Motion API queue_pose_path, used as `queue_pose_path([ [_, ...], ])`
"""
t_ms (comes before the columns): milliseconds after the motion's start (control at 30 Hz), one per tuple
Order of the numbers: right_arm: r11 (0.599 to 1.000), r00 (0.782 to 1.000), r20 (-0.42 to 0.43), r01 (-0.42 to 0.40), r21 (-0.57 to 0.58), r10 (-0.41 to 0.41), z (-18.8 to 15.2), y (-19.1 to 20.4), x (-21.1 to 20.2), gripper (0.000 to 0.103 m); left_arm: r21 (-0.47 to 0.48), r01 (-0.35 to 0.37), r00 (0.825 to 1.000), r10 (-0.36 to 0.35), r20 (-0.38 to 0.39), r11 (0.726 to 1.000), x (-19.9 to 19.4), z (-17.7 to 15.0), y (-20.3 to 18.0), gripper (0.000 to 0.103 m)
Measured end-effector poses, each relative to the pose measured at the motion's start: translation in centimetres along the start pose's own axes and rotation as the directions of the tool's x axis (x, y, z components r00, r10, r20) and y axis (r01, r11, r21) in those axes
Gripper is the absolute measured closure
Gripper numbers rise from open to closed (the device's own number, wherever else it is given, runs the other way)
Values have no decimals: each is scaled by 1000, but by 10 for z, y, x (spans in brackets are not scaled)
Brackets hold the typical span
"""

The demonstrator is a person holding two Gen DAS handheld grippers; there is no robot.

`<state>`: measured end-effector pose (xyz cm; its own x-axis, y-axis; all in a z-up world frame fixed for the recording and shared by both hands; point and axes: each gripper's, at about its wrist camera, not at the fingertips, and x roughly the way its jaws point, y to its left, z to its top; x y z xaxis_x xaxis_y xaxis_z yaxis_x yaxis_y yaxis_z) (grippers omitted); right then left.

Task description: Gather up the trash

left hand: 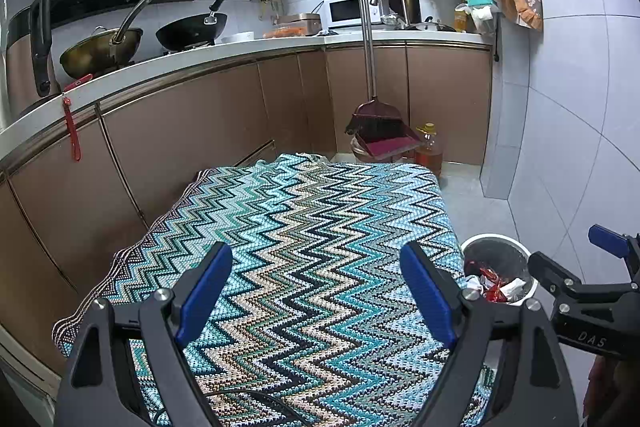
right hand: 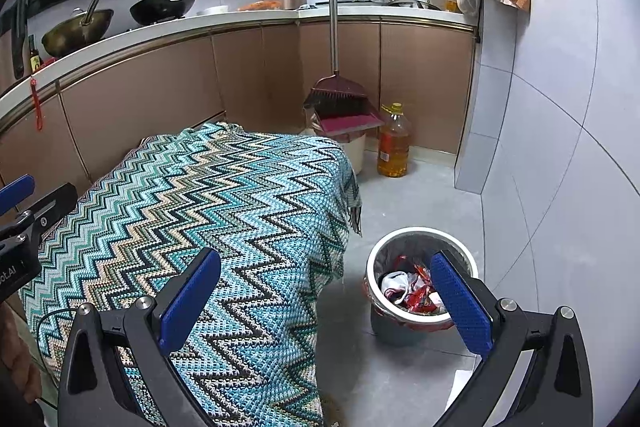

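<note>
We see our left gripper (left hand: 316,291) hanging over the near end of the table draped in a teal, white and black zigzag knitted cloth (left hand: 304,227). Its blue-padded fingers (left hand: 206,291) stand wide apart, holding nothing and touching nothing.

Our right gripper (right hand: 326,301) is spread just as wide and is empty too. Its left finger (right hand: 190,301) lies over the cloth near the table's right edge, while its right finger (right hand: 460,303) lies over the near rim of the round bin with the white rim and dark liner (right hand: 374,259). We cannot tell whether that finger touches the rim.

The bin stands on the grey tiled floor (right hand: 416,199), just beside the table's right edge. Inside it we see the trash: crumpled red wrappers and white paper (right hand: 404,291).

Beyond the table's far right corner, a maroon broom and dustpan (right hand: 340,107) lean against the brown cabinets, with an amber plastic oil bottle (right hand: 394,143) on the floor beside them.
</note>
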<state>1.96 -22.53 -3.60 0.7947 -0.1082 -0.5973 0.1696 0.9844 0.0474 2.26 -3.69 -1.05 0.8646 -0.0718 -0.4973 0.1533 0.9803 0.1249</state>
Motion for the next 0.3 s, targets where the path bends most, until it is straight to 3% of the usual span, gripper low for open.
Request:
queue_pose_path([
  [300, 1000, 1000, -1, -2, -3, 2, 1, 1, 0, 0, -1, -7, 1000, 7, 1, 1000, -2, 0, 2, 18],
])
